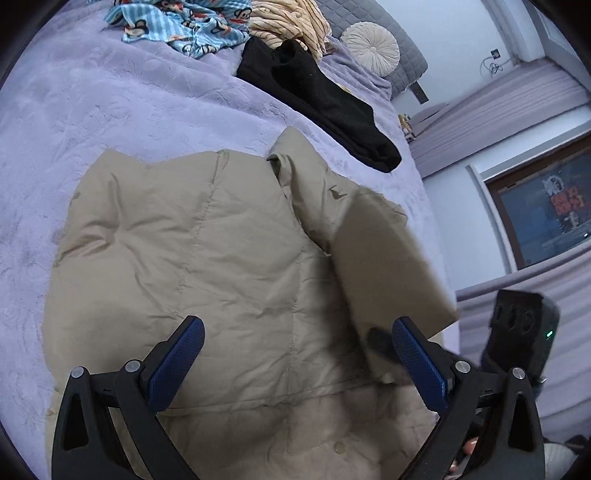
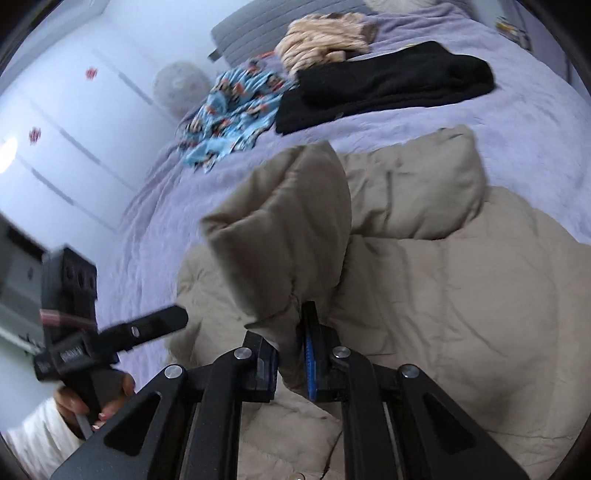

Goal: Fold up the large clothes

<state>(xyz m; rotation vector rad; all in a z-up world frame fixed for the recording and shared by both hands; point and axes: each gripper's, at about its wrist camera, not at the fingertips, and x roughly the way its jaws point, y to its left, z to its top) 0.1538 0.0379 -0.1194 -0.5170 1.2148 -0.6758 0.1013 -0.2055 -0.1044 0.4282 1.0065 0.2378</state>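
Lavender plush bed cover (image 1: 122, 110) across the whole bed, creased and soft. At the far left near the headboard, blue cartoon-print cloth (image 1: 177, 26); next to it a cream striped garment (image 1: 291, 22); then a black garment (image 1: 325, 99) running toward the bed edge, and a round pleated cushion (image 1: 371, 48) against the grey headboard (image 1: 410, 55). Beige puffer jacket (image 1: 207, 258) spread flat mid-bed, near the front edge. Left gripper (image 1: 295, 354) wide open above the jacket, touching nothing. Right gripper (image 2: 290, 354) clamped on the cuff of the jacket sleeve (image 2: 284, 229), sleeve raised over the jacket body. To the right, pale walls, lavender pleated blinds (image 1: 517, 99), a dark-framed window (image 1: 546, 210). White wardrobe doors (image 2: 55, 122) with small red marks. No legible writing; lettering on the left gripper body too blurred to read.
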